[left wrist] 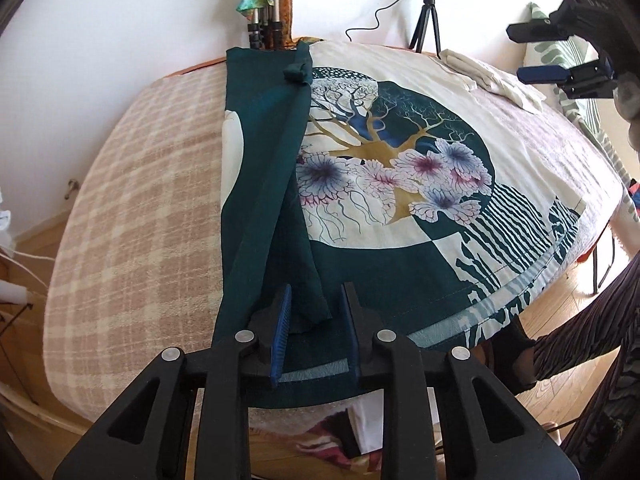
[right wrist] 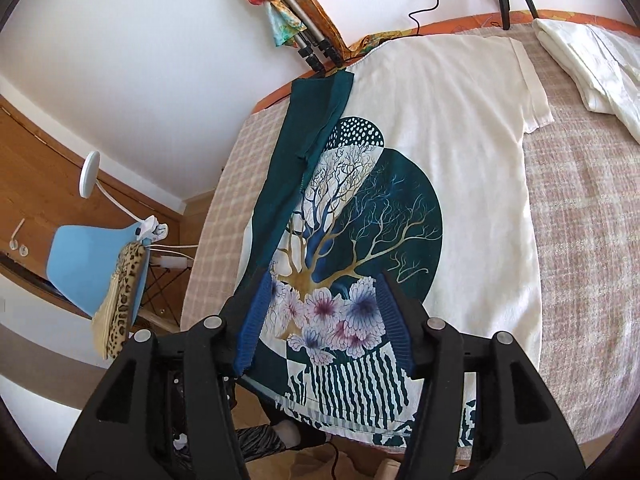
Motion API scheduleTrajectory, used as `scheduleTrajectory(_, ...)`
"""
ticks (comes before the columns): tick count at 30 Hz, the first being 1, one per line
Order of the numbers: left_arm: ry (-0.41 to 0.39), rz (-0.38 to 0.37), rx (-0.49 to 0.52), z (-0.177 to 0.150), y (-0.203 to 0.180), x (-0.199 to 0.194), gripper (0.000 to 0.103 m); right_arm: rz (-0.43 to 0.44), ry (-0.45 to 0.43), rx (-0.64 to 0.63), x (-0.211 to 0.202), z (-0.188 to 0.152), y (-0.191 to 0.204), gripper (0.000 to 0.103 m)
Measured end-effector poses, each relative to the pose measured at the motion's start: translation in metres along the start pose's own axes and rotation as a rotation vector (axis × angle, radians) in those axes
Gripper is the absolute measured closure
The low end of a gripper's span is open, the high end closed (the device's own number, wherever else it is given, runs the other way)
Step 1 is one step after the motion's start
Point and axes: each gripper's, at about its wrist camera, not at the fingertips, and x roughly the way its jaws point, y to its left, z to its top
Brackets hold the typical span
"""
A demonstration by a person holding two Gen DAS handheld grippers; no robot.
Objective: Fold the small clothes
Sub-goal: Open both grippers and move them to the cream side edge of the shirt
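Blue-padded, my left gripper (left wrist: 316, 312) stands with jaws apart over the near hem of the printed shirt (left wrist: 400, 184), at the bed's (left wrist: 132, 200) near edge. My right gripper (right wrist: 324, 312) hangs spread above the shirt's flower print. Folded white cloth (right wrist: 592, 64) lies at the far right corner.

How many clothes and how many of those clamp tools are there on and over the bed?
Printed T-shirts, laid flat with one side folded in: 1, the T-shirt
Folded white garments at the far corner: 1, the white garment
Hand-held grippers: 2, the left hand-held gripper and the right hand-held gripper
Total: 4
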Motion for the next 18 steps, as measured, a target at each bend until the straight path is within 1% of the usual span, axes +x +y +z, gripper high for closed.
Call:
scheduleTrajectory(1, 0.001, -0.018, -0.022, 0.002, 0.003, 0.0, 0.097, -0.032, -0.019, 0.003, -0.003, -0.002, -0.005, 0.046)
scheduleTrajectory(2, 0.0, -0.039, -0.044, 0.003, 0.006, 0.0, 0.099, -0.051, -0.034, 0.016, -0.006, -0.003, -0.011, 0.046)
scheduleTrajectory(4, 0.002, -0.084, -0.091, 0.005, 0.01, -0.003, 0.1, -0.046, -0.038, 0.053, -0.007, -0.001, -0.025, 0.046)
scheduleTrajectory(5, -0.001, -0.123, -0.125, 0.005, 0.011, -0.007, 0.101, -0.047, -0.041, 0.069, -0.008, 0.0, -0.031, 0.046)
scheduleTrajectory(7, -0.016, -0.243, -0.194, 0.007, 0.011, -0.016, 0.101, -0.076, -0.058, 0.08, -0.01, 0.003, -0.04, 0.046)
scheduleTrajectory(9, -0.046, -0.312, -0.225, 0.009, 0.006, -0.026, 0.101, -0.103, -0.072, 0.074, -0.012, 0.005, -0.044, 0.046)
scheduleTrajectory(10, -0.056, -0.36, -0.249, 0.01, 0.004, -0.029, 0.101, -0.105, -0.076, 0.073, -0.013, 0.006, -0.045, 0.046)
scheduleTrajectory(11, -0.067, -0.429, -0.284, 0.011, 0.003, -0.029, 0.101, -0.101, -0.078, 0.07, -0.013, 0.007, -0.045, 0.046)
scheduleTrajectory(12, -0.069, -0.471, -0.302, 0.012, 0.0, -0.027, 0.101, -0.099, -0.078, 0.066, -0.012, 0.008, -0.045, 0.046)
scheduleTrajectory(13, -0.047, -0.465, -0.286, 0.014, -0.006, -0.022, 0.101, -0.1, -0.077, 0.06, -0.011, 0.008, -0.044, 0.046)
scheduleTrajectory(15, -0.006, -0.444, -0.214, 0.014, -0.023, -0.011, 0.101, -0.102, -0.073, 0.045, -0.007, 0.008, -0.04, 0.046)
scheduleTrajectory(16, 0.033, -0.431, -0.181, 0.012, -0.03, -0.005, 0.1, -0.102, -0.068, 0.035, -0.005, 0.008, -0.038, 0.046)
scheduleTrajectory(17, 0.079, -0.409, -0.154, 0.011, -0.035, 0.0, 0.095, -0.102, -0.064, 0.026, -0.003, 0.008, -0.035, 0.046)
scheduleTrajectory(18, 0.114, -0.392, -0.136, 0.01, -0.04, 0.005, 0.094, -0.106, -0.063, 0.013, -0.002, 0.008, -0.033, 0.046)
